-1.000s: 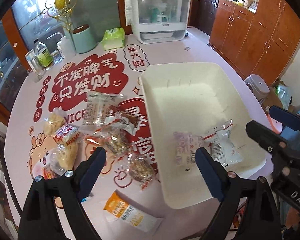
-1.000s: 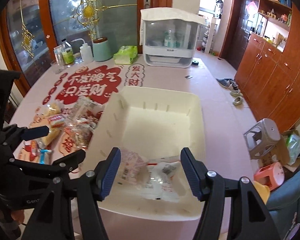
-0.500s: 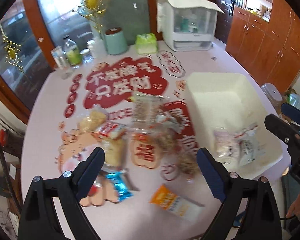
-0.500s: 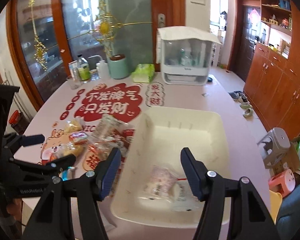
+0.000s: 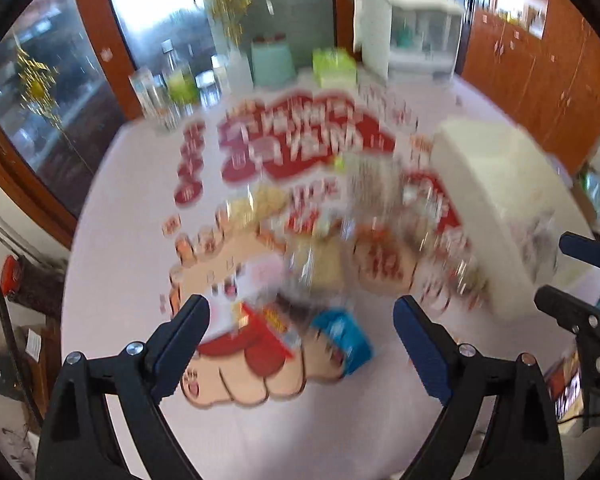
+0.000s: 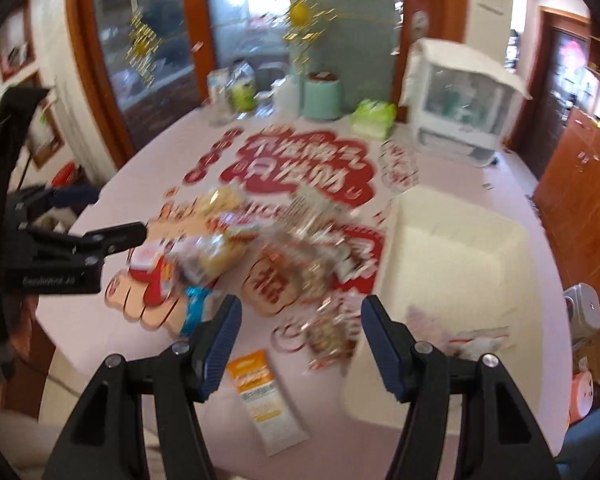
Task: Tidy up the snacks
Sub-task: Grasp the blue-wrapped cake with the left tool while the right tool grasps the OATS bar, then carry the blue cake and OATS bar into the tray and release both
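— Above the table's (image 5: 132, 216) near edge, what do your grippers hold?
— Nothing. My left gripper (image 5: 300, 330) is spread wide over the blue packet (image 5: 342, 340); my right gripper (image 6: 298, 334) stands spread too, empty.
— And the snacks?
— Loose pile (image 6: 260, 252) mid-table; two packets (image 6: 456, 334) lie in the white bin (image 6: 460, 240) by the right edge.

Bare table (image 6: 112, 344) along the near edge; beyond, snack pile (image 6: 260, 248) beside white bin (image 6: 460, 248) (2 obstacles).

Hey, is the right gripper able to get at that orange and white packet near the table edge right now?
Probably yes. The right gripper is open and empty, and the orange and white packet lies flat just below its fingers with nothing on top; the other snacks sit farther back.
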The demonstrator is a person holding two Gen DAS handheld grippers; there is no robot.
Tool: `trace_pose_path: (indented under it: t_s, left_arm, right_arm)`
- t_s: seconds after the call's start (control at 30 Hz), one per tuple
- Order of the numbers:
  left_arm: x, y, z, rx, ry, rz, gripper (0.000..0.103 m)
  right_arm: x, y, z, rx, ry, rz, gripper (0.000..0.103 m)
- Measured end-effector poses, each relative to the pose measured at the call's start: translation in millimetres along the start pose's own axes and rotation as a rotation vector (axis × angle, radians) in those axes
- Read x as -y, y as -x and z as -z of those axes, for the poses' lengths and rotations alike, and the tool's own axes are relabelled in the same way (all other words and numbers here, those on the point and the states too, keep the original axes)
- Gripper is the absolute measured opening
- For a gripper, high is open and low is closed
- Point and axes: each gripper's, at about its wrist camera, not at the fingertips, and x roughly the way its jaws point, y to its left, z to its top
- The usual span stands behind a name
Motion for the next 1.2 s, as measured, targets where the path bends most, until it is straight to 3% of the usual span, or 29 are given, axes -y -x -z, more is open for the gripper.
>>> trace_pose_path:
  t_s: [0.2,0.4,0.53,0.73,0.87,0.93,1.03,1.2]
  left_arm:
    - [-14,-59,30,-0.161,0.067,0.063,0.093]
    - [-5,-110,46,-0.3,0.116,0.132,0.093]
    - [1,-129,47,-0.347,0.188,0.168,0.093]
    - [12,-144,43,-0.357,0.259,0.146,0.092]
    - [21,-150,44,-0.371,0.287,0.143,0.069]
    - [25,-149,44,-0.354,0.279,0.112,0.057]
    - [29,-146,44,-0.339,0.259,0.096,0.031]
    - [32,-139,44,-0.329,0.221,0.094,0.023]
  right_arm:
    - [-29,-42,35,-0.117,0.051,-0.034,0.063]
    - [-31,-87,69,-0.238,0.039,-0.013,0.063]
    - [-28,-106,81,-0.287,0.033,0.004,0.063]
    - [-25,-118,90,-0.316,0.06,-0.002,0.063]
    - [-25,-122,94,-0.331,0.084,-0.013,0.059]
    - [-26,-125,96,-0.347,0.091,-0.027,0.049]
    - [-32,-121,99,-0.342,0.112,-0.031,0.041]
    - [-33,-120,99,-0.345,0.107,-0.032,0.039]
